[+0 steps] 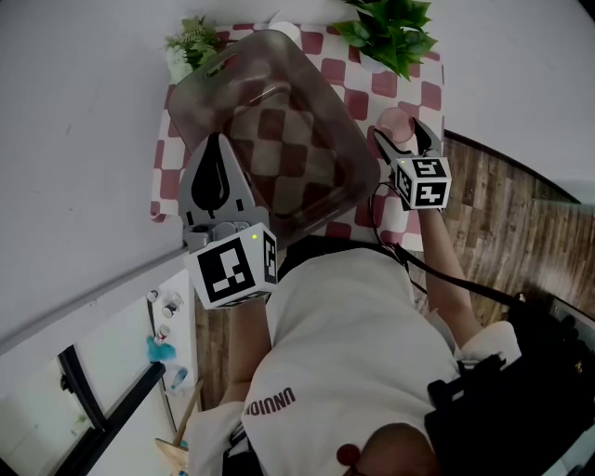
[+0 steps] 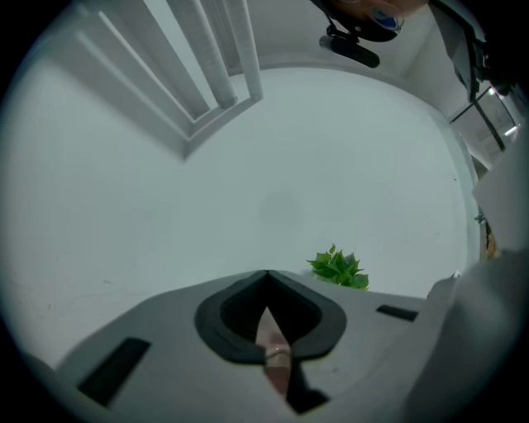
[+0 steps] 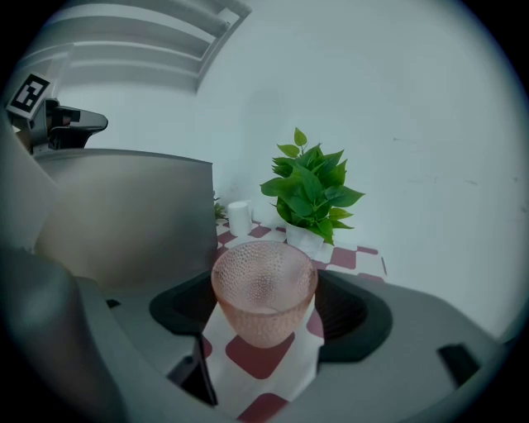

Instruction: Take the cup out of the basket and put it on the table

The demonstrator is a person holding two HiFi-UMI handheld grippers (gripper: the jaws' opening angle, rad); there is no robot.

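pink cup (image 3: pixel 264 291) held upright in right gripper (image 1: pixel 398 132) beside the basket (image 1: pixel 279 112)

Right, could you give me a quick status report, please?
Left gripper shut, at basket. Right gripper shut on cup, outside basket, over checked cloth. Nothing in the way.

A red-and-white checked tablecloth (image 1: pixel 346 76) covers the table (image 1: pixel 158 177). At the table's far right corner stands a leafy green plant in a white pot (image 1: pixel 390 28), seen upright against the plain white wall (image 3: pixel 413 99) in the right gripper view. A smaller, paler-leaved plant in a white pot (image 1: pixel 193 42) stands at the far left corner. Between them, by the far edge, is a small white cylindrical container (image 1: pixel 284 33). Brown wood-plank flooring (image 1: pixel 502 232) runs along the table's right side. A white shelf carrying small items (image 1: pixel 163 316) lies left of its near edge.
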